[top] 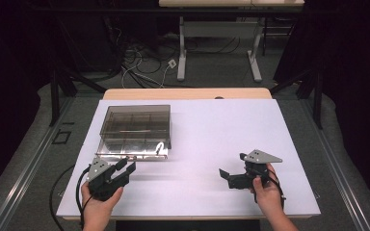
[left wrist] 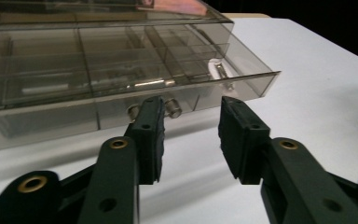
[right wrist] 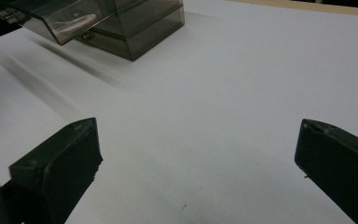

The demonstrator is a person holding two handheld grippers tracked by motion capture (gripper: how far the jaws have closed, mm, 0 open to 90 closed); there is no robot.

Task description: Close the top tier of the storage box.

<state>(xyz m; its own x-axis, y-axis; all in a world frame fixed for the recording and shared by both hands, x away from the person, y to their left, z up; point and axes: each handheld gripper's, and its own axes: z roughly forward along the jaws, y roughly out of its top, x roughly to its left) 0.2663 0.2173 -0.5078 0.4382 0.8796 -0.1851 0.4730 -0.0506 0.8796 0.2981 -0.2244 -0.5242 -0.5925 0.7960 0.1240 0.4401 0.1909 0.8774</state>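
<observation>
Left gripper [left wrist: 189, 135] half-spread, grasping nothing, short of drawer knob [left wrist: 172, 107] at twelve o'clock. Best centred on it before pinching. Right gripper [right wrist: 198, 154] wide, released.

Smoked clear compartment box [top: 136, 126], drawer pulled slightly out, table's left half.

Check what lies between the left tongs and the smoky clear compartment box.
Only bare white table cover. In the left gripper view, the left tongs stand open just short of the compartment box, nothing between the tips and the box's projecting front lip.
</observation>
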